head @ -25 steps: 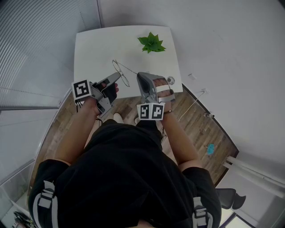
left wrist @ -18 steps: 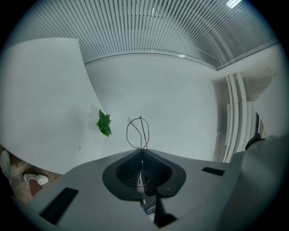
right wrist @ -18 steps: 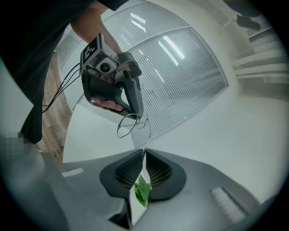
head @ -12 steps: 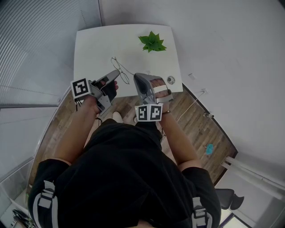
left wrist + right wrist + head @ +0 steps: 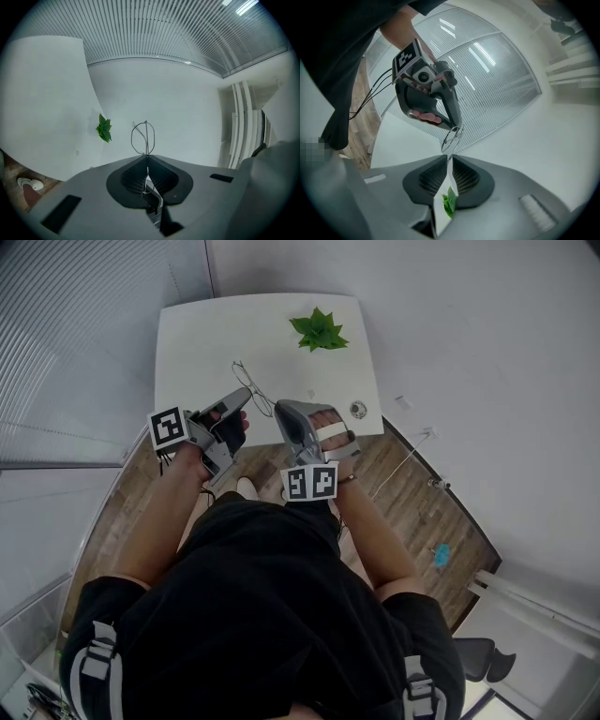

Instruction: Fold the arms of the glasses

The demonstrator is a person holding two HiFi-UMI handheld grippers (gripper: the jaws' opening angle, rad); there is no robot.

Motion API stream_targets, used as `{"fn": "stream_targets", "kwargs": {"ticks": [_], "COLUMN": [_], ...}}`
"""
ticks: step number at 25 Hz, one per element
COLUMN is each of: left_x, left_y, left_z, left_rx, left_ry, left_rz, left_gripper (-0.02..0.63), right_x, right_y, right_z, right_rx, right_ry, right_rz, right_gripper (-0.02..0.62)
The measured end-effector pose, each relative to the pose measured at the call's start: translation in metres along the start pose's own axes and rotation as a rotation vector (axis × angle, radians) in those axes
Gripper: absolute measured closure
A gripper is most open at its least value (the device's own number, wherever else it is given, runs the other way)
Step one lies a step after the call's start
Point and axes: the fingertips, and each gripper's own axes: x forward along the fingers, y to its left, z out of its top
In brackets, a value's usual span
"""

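glasses [image 5: 251, 382] hang over table [image 5: 192, 343], wire frame pinched tight in left gripper [image 5: 147, 161]. right gripper [image 5: 449, 164] jaws have just been opening: narrow gap, nothing gripped, frame just past its tips. best guess: hold left firm, push arm gently near hinge. only right gripper view shows plant [image 5: 448, 205] thru that gap.

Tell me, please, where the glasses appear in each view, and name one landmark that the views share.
Head view: glasses in the upper middle, against the white table.
Left gripper view: glasses at the centre, lower right of the plant.
Right gripper view: glasses at the centre, at the left gripper's tip.
Shared landmark: the plant, top centre in the head view, low centre in the right gripper view.
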Motion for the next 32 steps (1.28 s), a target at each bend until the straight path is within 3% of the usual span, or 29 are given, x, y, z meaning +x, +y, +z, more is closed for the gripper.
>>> {"fn": "stream_targets", "kwargs": {"ticks": [20, 27, 32], "left_x": [0.010, 0.009, 0.011], "left_y": [-0.003, -0.003, 0.001], "left_z": [0.013, 0.018, 0.022], "left_rx": [0.005, 0.011, 0.014], "left_ry": [0.010, -0.013, -0.025], "left_rz": [-0.011, -0.001, -0.001], "left_gripper": [0.594, 0.594, 0.594], "right_x": [0.009, 0.007, 0.006], "right_y": [0.009, 0.003, -0.001], "right_z": [0.006, 0.002, -0.012], "right_rx": [-0.052, -0.025, 0.050], "right_ry": [-0.040, -0.033, -0.022], "right_rz": [0.056, 0.056, 0.051], "right_gripper": [0.520, 0.477, 0.465]}}
